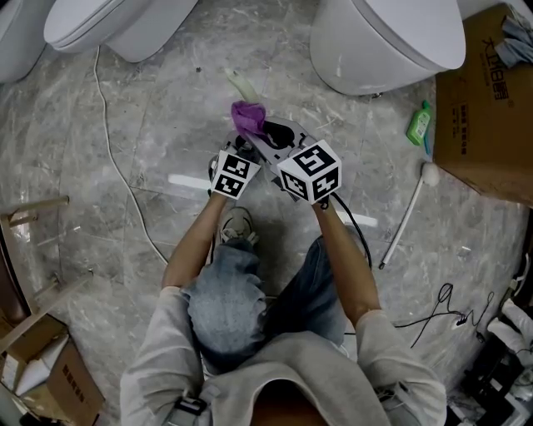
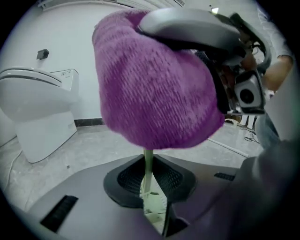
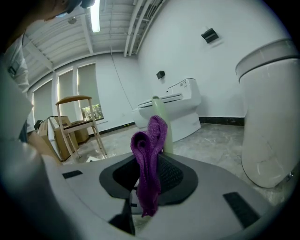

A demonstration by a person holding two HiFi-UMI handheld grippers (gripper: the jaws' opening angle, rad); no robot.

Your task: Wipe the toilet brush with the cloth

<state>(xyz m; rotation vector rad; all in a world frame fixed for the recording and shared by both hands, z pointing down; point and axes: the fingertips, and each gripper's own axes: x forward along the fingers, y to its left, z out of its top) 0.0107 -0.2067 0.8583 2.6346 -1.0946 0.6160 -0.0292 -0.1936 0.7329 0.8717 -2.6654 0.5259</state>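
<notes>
My left gripper (image 2: 149, 190) is shut on the thin pale green stem of the toilet brush (image 2: 148, 164), which stands up between its jaws. The purple cloth (image 2: 154, 89) is bunched around the stem just above the left jaws. My right gripper (image 3: 146, 185) is shut on this cloth (image 3: 149, 154), and the green brush (image 3: 162, 119) rises right behind it. In the head view both grippers meet over the floor, left (image 1: 241, 148) and right (image 1: 268, 135), with the cloth (image 1: 247, 116) at their tips. The brush's pale end (image 1: 237, 83) pokes out beyond it.
Two white toilets (image 1: 117, 25) (image 1: 391, 37) stand ahead. A cardboard box (image 1: 491, 100) and a green bottle (image 1: 419, 125) are at the right. A white stick with a round head (image 1: 408, 216) lies on the floor. Cables (image 1: 125, 175) run at the left. A wooden chair (image 3: 79, 117) stands farther off.
</notes>
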